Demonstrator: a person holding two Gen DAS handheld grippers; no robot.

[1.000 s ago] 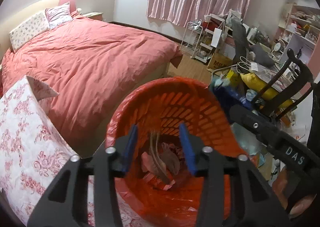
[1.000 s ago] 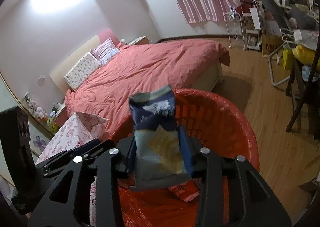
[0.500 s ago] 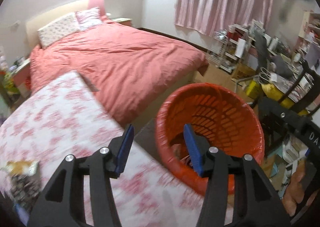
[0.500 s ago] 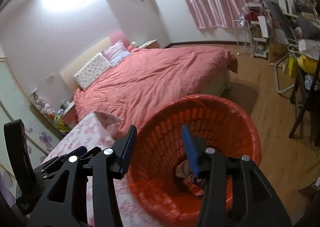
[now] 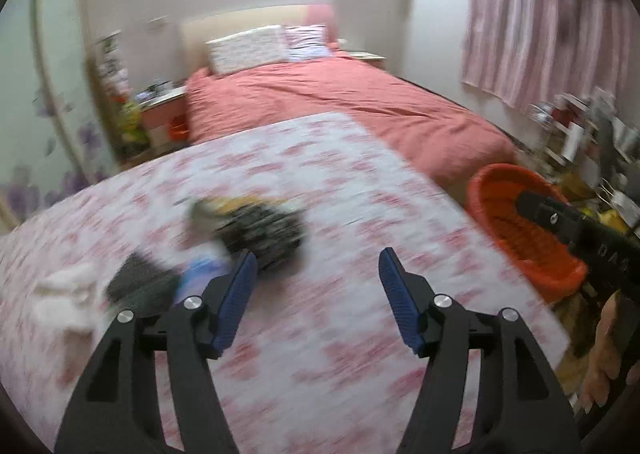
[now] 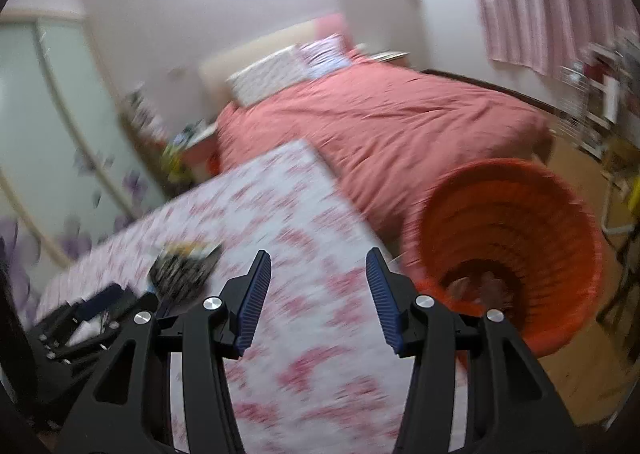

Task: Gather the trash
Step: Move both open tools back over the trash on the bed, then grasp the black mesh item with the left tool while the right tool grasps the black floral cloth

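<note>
My left gripper [image 5: 314, 256] hangs over a table with a pink floral cloth [image 5: 360, 189], jaws opening and nothing between them. Just ahead on its left lies blurred trash: a dark crumpled wrapper [image 5: 262, 228], a black packet [image 5: 138, 284], a blue scrap [image 5: 198, 274] and white tissue [image 5: 66, 294]. My right gripper [image 6: 318, 260] is over the cloth's right part [image 6: 304, 221], jaws opening and empty. The orange bin [image 6: 508, 213] stands to its right with trash at its bottom; the same orange bin [image 5: 516, 221] shows right of the table in the left wrist view. The dark wrapper [image 6: 180, 268] lies ahead on the left.
A bed with a red cover [image 5: 340, 101] fills the space behind the table. The right hand's tool [image 5: 580, 234] crosses in front of the bin. Cluttered shelves [image 5: 580, 133] and wooden floor [image 6: 576, 161] lie to the right. A sliding wardrobe door [image 6: 60, 125] is on the left.
Both grippers swung left from above the bin to over the floral table. The right gripper let go of the blue snack bag, which is gone from its jaws. Both jaws stand wider.
</note>
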